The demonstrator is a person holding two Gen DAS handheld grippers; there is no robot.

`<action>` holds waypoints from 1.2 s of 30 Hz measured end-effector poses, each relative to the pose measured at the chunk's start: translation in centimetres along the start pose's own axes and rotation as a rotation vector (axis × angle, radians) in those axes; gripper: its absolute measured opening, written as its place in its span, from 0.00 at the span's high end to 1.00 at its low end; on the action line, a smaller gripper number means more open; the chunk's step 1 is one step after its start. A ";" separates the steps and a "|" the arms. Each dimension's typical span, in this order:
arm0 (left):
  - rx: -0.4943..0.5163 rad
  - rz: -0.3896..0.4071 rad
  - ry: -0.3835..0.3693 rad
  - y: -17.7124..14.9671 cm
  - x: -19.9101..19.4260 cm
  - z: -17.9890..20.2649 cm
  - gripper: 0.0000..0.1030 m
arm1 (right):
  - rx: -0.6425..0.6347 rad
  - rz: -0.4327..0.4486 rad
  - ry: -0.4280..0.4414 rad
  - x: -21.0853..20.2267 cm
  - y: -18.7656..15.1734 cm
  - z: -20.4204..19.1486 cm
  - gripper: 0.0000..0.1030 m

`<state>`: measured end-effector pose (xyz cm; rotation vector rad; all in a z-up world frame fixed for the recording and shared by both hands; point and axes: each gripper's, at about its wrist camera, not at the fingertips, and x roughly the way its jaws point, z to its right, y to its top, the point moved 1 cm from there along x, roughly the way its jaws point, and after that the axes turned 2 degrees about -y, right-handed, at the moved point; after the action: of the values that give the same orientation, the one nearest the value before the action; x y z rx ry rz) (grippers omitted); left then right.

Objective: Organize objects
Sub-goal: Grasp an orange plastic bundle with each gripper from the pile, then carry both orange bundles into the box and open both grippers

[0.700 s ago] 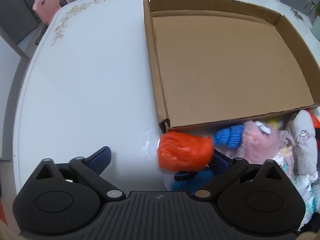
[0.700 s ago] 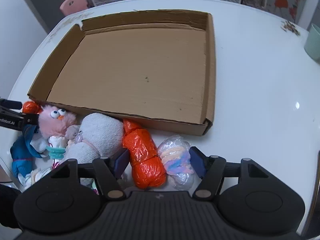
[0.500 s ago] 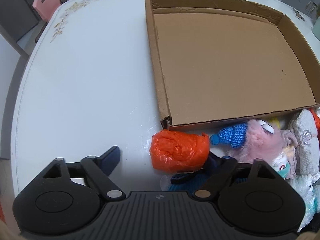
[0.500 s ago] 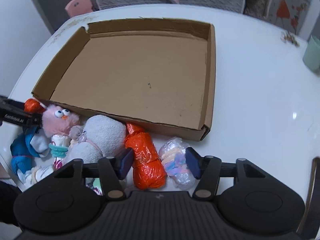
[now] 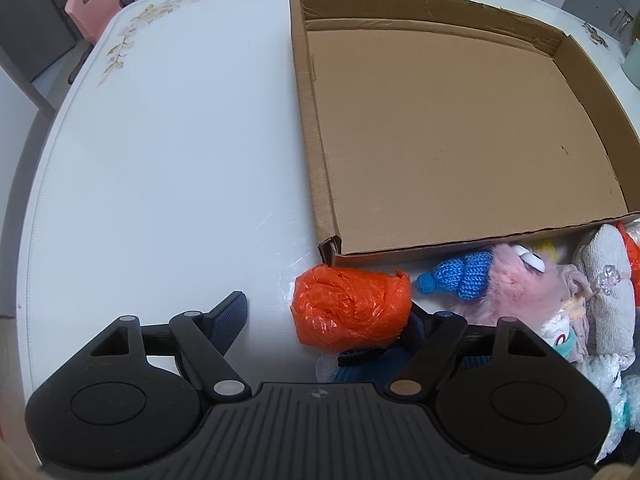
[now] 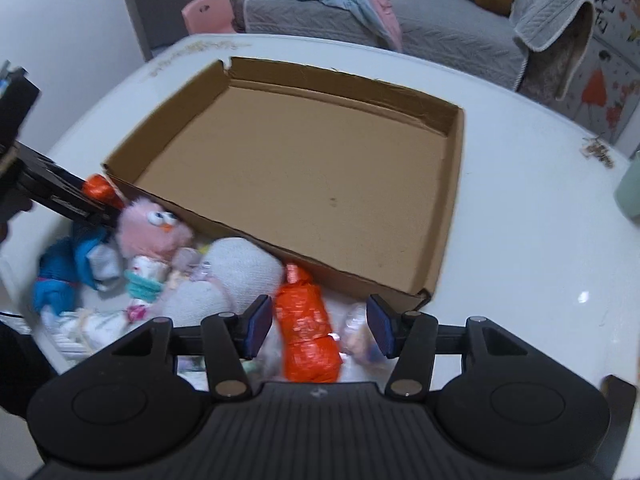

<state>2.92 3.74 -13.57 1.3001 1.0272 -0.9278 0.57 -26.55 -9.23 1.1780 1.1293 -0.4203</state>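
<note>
A shallow cardboard box (image 5: 460,140) lies empty on the white table; it also shows in the right wrist view (image 6: 304,168). Soft items are piled along its near wall. My left gripper (image 5: 328,316) is open around an orange plastic-wrapped bundle (image 5: 352,308), the right finger hidden behind it. Next to it lie a blue knitted piece (image 5: 460,276) and a pink plush bird (image 5: 520,284). My right gripper (image 6: 318,326) is open, with a second orange wrapped bundle (image 6: 306,328) and a pastel wrapped bundle (image 6: 358,332) between its fingers.
A white sock-like roll (image 6: 228,280) and a blue knitted toy (image 6: 64,272) lie in the pile. A pale green cup (image 6: 630,192) stands at the table's right edge. A pink chair (image 5: 92,4) and grey sofa (image 6: 400,16) stand beyond the table.
Both grippers have pulled back and risen, so the box looks farther off. The right gripper's fingers have closed in a little around the orange and pastel bundles. The left stays open.
</note>
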 end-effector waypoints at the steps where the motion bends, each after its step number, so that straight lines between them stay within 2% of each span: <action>1: 0.000 -0.001 -0.002 0.1 0.1 0.0 0.22 | 0.014 -0.012 0.023 0.1 -0.2 0.1 0.53; 2: 0.000 -0.001 -0.006 0.2 0.1 0.0 0.23 | 0.015 -0.026 0.030 0.4 -0.1 0.2 0.54; 5: 0.003 0.002 -0.017 -0.1 -0.3 -0.4 0.28 | 0.005 -0.072 0.041 1.9 -0.3 -0.3 0.72; 6: 0.005 0.006 -0.022 -0.4 -0.6 -0.7 0.33 | 0.013 -0.092 0.047 2.4 -0.3 -0.4 0.73; 8: 0.009 0.018 -0.027 -0.2 -0.9 -0.6 0.49 | 0.022 -0.109 0.037 3.1 -0.3 -0.5 0.74; 11: 0.005 0.027 -0.020 0.0 -1.4 -0.9 0.50 | 0.034 -0.121 0.047 3.2 0.0 -0.5 0.76; 14: -0.005 0.030 -0.032 0.1 -2.1 -1.2 0.50 | 0.076 -0.095 0.066 2.3 0.1 -0.3 0.76; 21: -0.005 0.005 -0.021 1.1 -5.3 -1.4 0.50 | 0.139 -0.026 0.080 -2.3 0.9 1.1 0.76; 23: -0.022 0.022 -0.062 1.6 -6.9 -2.0 0.50 | 0.153 0.000 0.092 -3.3 1.8 1.5 0.76; 24: -0.020 0.044 -0.088 2.4 -7.5 -1.9 0.50 | 0.165 0.014 0.105 -3.7 2.4 1.6 0.76; 29: 0.071 0.154 -0.107 7.5 -9.6 -0.5 0.49 | 0.183 0.064 0.137 -3.9 6.8 1.2 0.76; 32: 0.093 0.202 -0.122 10.3 -9.1 0.0 0.49 | 0.176 0.086 0.150 -2.9 10.1 0.0 0.76; 36: 0.160 0.255 -0.110 13.0 -6.2 0.6 0.49 | 0.169 0.098 0.169 0.0 14.2 -1.9 0.76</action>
<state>13.45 3.78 -3.79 1.4576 0.6946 -0.8875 10.62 -19.40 -1.90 1.4322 1.1924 -0.3510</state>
